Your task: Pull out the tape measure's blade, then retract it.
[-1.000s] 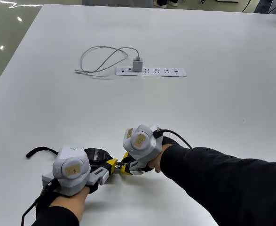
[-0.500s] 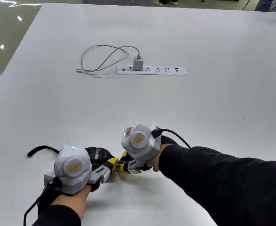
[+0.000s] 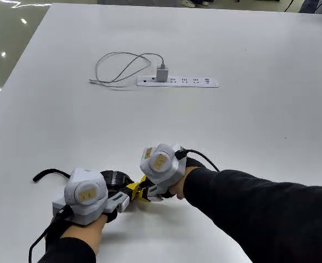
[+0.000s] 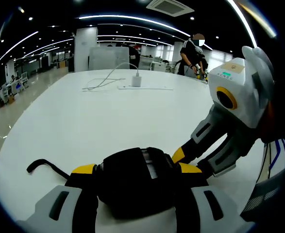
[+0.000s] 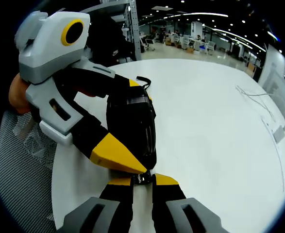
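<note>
Between the clamped jaws of the left gripper [image 4: 135, 170] lies the tape measure [image 4: 137, 187], with the right gripper [image 5: 143, 180] just beside it, jaws pinched shut on the end hook [image 5: 143, 177] at the case mouth; no blade length shows drawn out, so pull-out and retraction both appear outstanding.

Even overhead light floods the white table [image 3: 248, 120]; faint shadows underlie the left gripper [image 3: 129, 193] and right gripper [image 3: 144, 195], nearer than the power strip [image 3: 177, 82]. Floor [image 3: 1, 49] left of it glares (fisheye bows ceiling lights [image 4: 132, 18]; tape measure [image 4: 137, 179] murky up close).
</note>
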`<action>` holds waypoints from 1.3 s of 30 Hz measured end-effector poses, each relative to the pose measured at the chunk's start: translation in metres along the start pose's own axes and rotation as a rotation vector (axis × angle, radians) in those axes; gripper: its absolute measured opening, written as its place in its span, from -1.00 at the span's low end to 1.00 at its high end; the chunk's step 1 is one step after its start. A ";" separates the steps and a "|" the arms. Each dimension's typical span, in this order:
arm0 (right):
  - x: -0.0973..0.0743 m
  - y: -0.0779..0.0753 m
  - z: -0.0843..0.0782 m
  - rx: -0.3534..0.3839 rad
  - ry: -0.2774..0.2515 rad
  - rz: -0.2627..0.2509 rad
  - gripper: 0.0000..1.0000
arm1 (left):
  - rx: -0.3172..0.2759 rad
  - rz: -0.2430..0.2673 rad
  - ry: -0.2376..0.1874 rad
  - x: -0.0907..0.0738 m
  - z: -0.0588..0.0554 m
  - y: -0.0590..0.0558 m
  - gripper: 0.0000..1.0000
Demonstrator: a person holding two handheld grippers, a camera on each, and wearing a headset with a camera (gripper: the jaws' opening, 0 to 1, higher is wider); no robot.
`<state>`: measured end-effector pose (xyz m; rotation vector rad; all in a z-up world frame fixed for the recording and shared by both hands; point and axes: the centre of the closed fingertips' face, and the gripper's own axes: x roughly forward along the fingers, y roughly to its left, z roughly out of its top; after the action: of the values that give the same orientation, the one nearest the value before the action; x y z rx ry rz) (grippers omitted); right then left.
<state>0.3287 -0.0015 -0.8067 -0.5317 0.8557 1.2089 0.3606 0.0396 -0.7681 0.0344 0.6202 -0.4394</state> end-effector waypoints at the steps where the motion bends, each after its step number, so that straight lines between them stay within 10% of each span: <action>1: 0.000 0.000 0.000 0.000 -0.004 0.002 -0.80 | 0.000 0.000 0.000 0.000 0.000 0.000 0.19; 39: 0.002 0.000 0.002 0.013 0.017 -0.020 -0.79 | 0.006 -0.007 -0.007 0.002 0.000 0.001 0.22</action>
<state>0.3296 0.0015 -0.8073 -0.5397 0.8698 1.1810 0.3621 0.0395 -0.7690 0.0360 0.6125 -0.4482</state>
